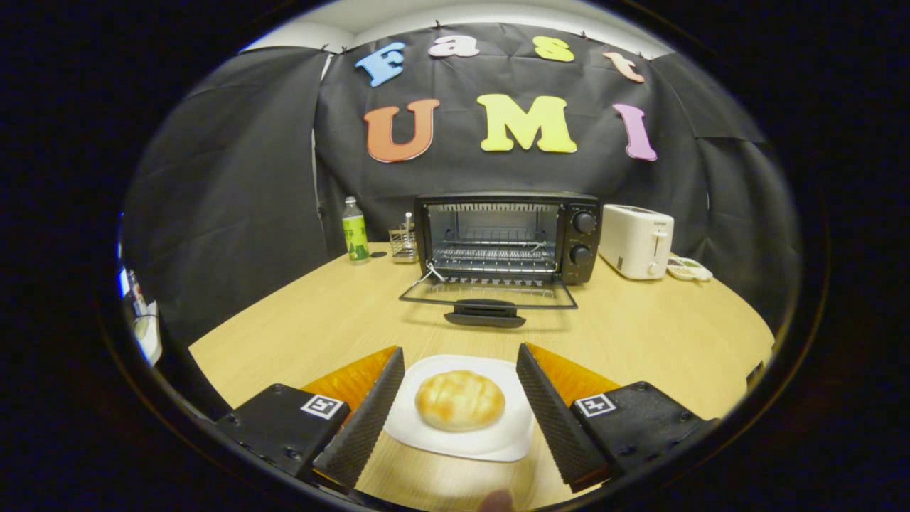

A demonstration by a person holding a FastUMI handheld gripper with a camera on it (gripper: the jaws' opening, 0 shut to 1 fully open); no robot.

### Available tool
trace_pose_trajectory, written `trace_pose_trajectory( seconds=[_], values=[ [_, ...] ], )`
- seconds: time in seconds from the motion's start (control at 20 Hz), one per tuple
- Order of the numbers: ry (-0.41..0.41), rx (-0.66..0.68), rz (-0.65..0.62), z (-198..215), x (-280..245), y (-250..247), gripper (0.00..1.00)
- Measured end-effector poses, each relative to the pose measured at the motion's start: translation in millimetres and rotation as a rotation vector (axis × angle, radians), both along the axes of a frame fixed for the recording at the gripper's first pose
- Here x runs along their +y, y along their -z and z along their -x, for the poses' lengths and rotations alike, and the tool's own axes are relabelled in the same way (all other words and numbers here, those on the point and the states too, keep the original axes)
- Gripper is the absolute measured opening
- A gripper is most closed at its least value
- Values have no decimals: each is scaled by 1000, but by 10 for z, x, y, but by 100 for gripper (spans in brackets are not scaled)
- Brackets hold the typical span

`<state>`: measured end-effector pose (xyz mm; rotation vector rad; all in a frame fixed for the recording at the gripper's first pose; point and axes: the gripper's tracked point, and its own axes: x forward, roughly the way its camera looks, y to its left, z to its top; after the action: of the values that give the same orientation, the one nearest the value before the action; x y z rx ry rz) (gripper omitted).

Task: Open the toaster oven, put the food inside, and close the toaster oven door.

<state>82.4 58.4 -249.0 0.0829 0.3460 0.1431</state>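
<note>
Resting on a white plate [426, 434], a round golden bun [460, 400] is seen on the wooden table [661, 334], framed by the two fingers of the gripper [460, 370]; the fingers are spread wide and released, nothing being pressed by either of them, and the bun lies between them without being touched; beyond the plate the toaster oven [508, 238] is found well apart from it, its door [490, 293] already folded down flat onto the table with the handle nearest the plate, and a wire rack [494, 254] is visible inside.

Several risks can be judged from this; the bun looks soft, so it could be crushed or dented if the fingers were closed too hard; it could be nudged off the plate, or the plate itself could be caught or dragged, if the fingers were lowered off-centre; on the way in, the lowered door or the rack edge could be struck if the bun were carried too low, and the bun could be dropped short onto the door.

Beside the oven a white toaster [635, 240] is set to one side, with small lettering too faint to be read; on the other side a green-labelled bottle [354, 231] and a small wire holder [403, 243] are stood; the bottle's print cannot be made out; square coded markers are carried on the gripper body.
</note>
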Motion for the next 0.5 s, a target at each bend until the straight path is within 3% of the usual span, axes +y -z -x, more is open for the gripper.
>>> trace_pose_trajectory(
  seconds=[0.5],
  values=[
    [41, 107, 37, 78, 15, 543, 100]
  ],
)
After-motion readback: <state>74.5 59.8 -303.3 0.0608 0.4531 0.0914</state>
